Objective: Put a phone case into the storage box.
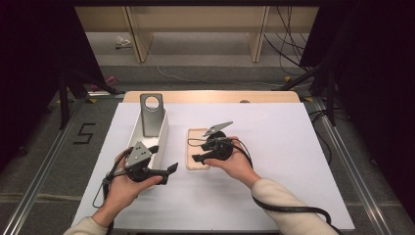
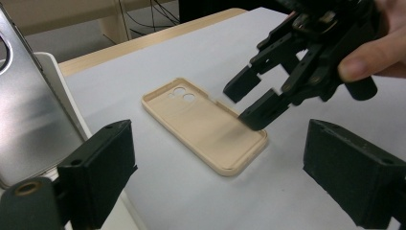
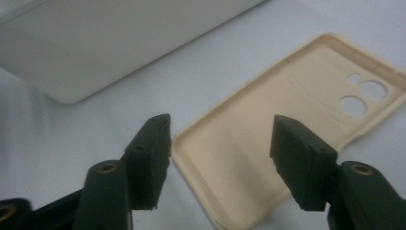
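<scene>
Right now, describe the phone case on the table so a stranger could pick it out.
On the white table, look just right of the white bin holding a grey metal plate. The phone case lies flat there, hollow side up, beneath the open right gripper. It alone is beige, with round camera holes.

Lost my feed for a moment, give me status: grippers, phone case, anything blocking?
Right gripper open, jaws above the near end of the beige phone case, nothing held. Left gripper open, empty, beside the white bin. Case flat on table, open side up. Nothing blocking.

A lab recording bay — black curtains (image 1: pixel 29 58), loose floor cables (image 1: pixel 286 46), taped floor number (image 1: pixel 84 133).
</scene>
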